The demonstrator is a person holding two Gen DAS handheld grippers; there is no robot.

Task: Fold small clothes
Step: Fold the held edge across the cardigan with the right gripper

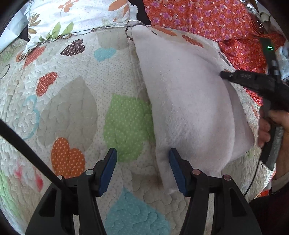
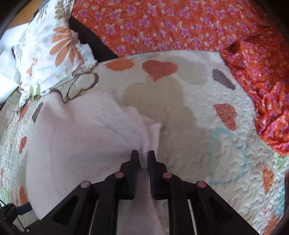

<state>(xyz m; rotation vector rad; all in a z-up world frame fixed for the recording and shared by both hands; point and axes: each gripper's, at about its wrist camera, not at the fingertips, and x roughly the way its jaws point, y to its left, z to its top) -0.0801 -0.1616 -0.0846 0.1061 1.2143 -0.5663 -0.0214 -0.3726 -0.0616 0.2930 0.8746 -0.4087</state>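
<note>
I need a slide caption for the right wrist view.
Right gripper pinching a white cloth on a heart-patterned quilt.

Heart-patterned quilted bedspread [image 1: 75,112] under pale pink garment [image 1: 189,108], floral pillow [image 1: 75,16], orange flowered cloth [image 2: 162,25].

No readable text, labels, brands or numbers in either view; faint marking on the black right gripper [image 1: 224,74] body is too blurred to read
</note>
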